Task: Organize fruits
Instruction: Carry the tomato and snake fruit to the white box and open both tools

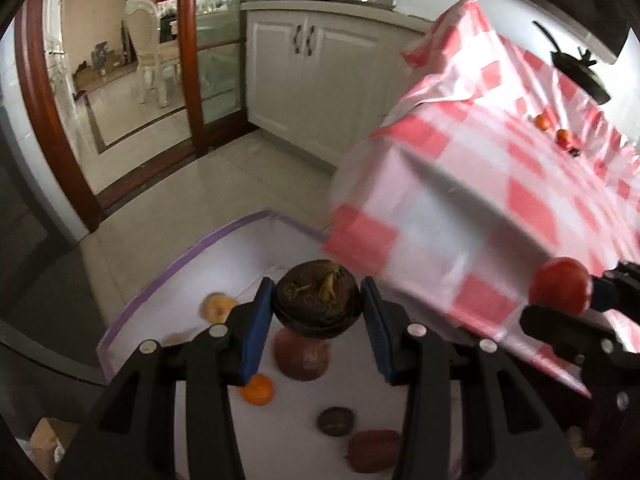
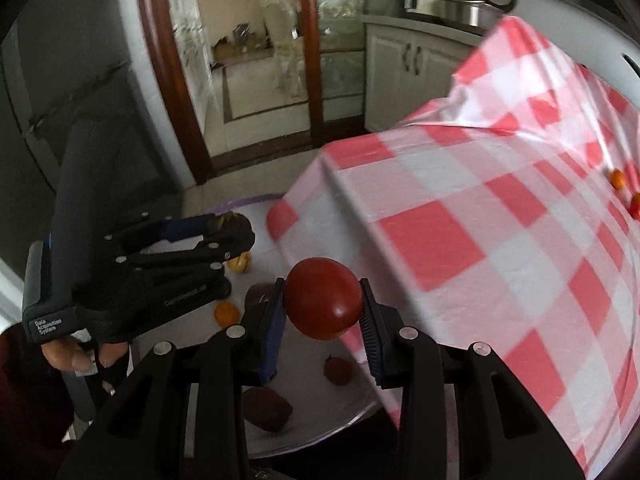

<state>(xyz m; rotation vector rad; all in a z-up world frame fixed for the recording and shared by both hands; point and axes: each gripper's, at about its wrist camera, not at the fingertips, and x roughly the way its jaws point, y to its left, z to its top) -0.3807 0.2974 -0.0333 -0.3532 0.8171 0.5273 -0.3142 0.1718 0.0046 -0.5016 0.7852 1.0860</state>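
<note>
Left gripper clamped on a dark brown round fruit, blue pads against its left and right flanks. Fruit squat, long axis running across from pad to pad, yellow-green stem remnant facing up toward the camera. Held above a white purple-edged box beside the table with its red-and-white checked cloth. Lying in the box below: an orange, a reddish fruit, a small dark one, a red one, a yellowish one.

Right gripper gripping a red tomato by its sides, slightly oval, long axis tilted down to the right, no stem in view. Poised over the box's edge, next to the hanging cloth. Small orange and red fruits resting far back on the table.
</note>
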